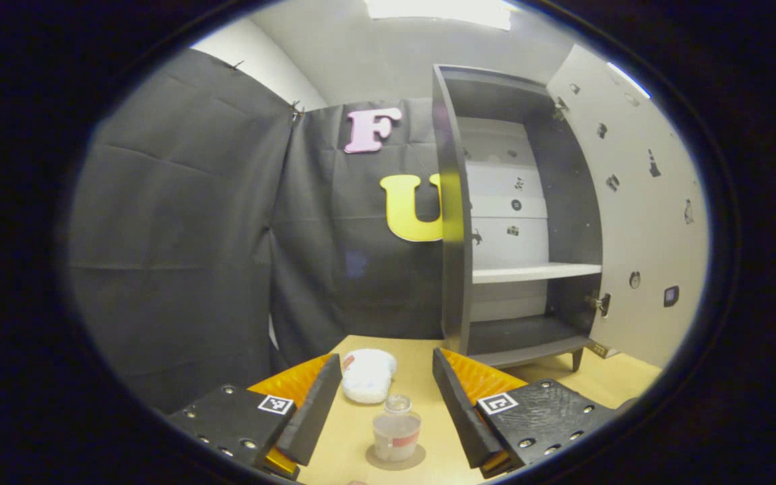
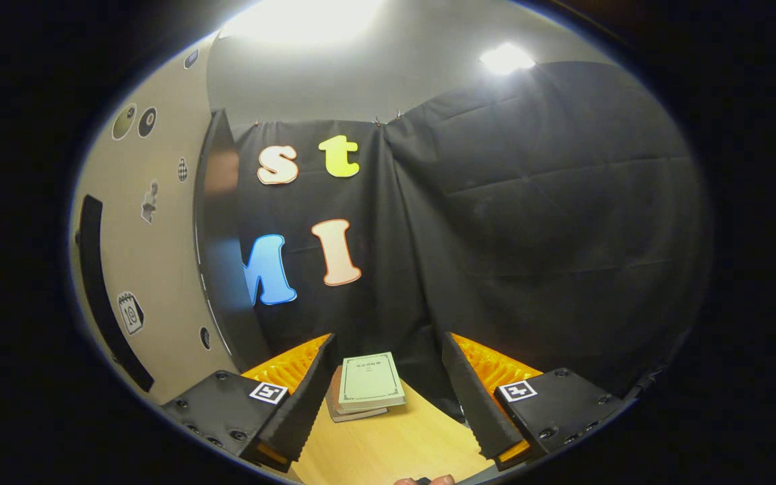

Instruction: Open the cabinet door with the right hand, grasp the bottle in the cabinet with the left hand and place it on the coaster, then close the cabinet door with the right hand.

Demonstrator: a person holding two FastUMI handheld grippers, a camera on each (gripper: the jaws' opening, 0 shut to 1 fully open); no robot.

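White cloth (image 1: 368, 374); stacked books (image 2: 368, 387) on table (image 2: 388, 451).

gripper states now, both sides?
Left gripper: open, holding nothing; bottle stands free on the coaster.
Right gripper: open, holding nothing.

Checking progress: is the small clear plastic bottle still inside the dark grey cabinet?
No, the bottle stands on the round coaster on the table, outside the open cabinet.

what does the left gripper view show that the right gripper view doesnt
Left gripper view: the open cabinet's inside with its white shelf, the bottle standing on the coaster, and a white cloth behind it, all beyond the open left tool.

Right gripper view: stacked books ahead of the open right tool.

Both: the wooden table and the stickered cabinet door.
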